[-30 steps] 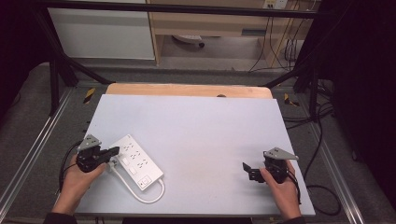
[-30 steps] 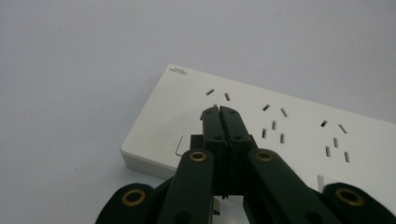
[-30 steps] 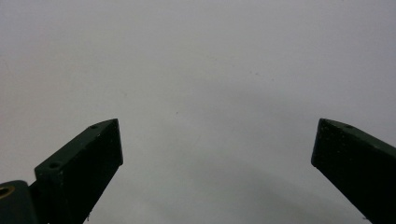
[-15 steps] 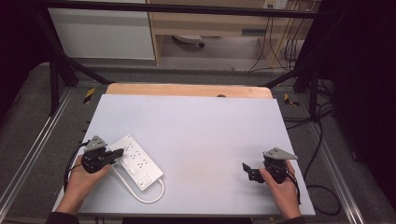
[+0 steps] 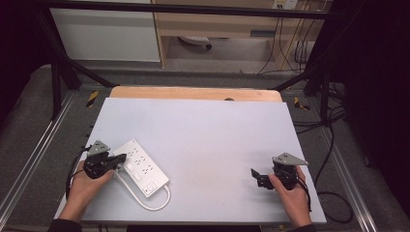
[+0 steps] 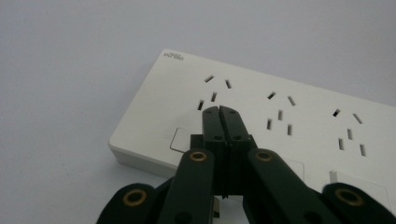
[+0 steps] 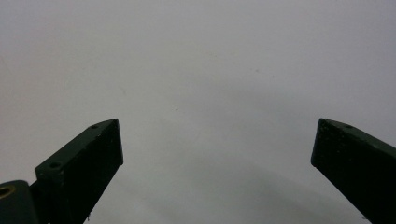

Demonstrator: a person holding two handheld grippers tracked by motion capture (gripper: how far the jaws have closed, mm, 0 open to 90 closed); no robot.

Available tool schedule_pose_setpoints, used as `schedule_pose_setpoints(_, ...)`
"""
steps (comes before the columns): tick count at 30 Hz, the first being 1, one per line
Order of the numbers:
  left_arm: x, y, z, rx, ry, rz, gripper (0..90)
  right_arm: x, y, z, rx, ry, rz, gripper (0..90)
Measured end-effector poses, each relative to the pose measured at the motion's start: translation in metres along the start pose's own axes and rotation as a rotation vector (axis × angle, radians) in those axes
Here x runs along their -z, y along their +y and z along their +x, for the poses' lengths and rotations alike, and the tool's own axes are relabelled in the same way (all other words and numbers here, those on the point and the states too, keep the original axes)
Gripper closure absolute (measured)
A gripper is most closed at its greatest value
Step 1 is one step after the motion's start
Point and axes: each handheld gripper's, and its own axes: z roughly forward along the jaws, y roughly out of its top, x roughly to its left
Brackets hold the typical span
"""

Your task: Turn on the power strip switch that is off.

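A white power strip (image 5: 141, 167) lies at an angle on the front left of the table, its white cable (image 5: 150, 203) looping off the near end. My left gripper (image 5: 121, 157) is shut with nothing in it, tips over the strip's left edge. In the left gripper view the closed tips (image 6: 219, 111) hover just above the power strip (image 6: 261, 116), beside one group of socket slots. My right gripper (image 5: 255, 175) rests at the front right, held by a hand. Its jaws stand wide apart in the right gripper view (image 7: 217, 140) over bare table.
The grey tabletop (image 5: 208, 130) sits on a wooden board (image 5: 193, 93) showing at the far edge. Black frame legs, cables and metal rails surround the table. A hand (image 5: 82, 186) holds the left gripper at the front left corner.
My left gripper has drifted slightly toward the near edge along the strip's left side. The right gripper has stayed still.
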Motion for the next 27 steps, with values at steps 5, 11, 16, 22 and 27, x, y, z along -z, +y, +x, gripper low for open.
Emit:
schedule_pose_setpoints(5,0.0001,-0.0003,0.0004,0.003,-0.002,0.000,90.0,0.0000,0.0000,0.0000,0.000,0.000,0.000,2.6)
schedule_pose_setpoints(11,0.0001,-0.0004,0.0008,0.008,-0.004,0.000,90.0,0.0001,0.0000,0.0000,0.000,0.000,0.000,2.6)
schedule_pose_setpoints(16,0.0000,-0.0005,0.0013,0.014,-0.007,0.000,90.0,-0.0001,0.0000,0.0000,0.000,0.001,0.000,2.6)
schedule_pose_setpoints(22,0.0003,-0.0009,0.0024,0.021,-0.012,0.001,90.0,-0.0001,-0.0001,-0.0002,0.005,0.001,0.004,2.6)
schedule_pose_setpoints(27,0.0007,-0.0018,0.0046,0.037,-0.015,-0.002,90.0,-0.0002,-0.0001,-0.0002,0.008,0.002,0.005,2.6)
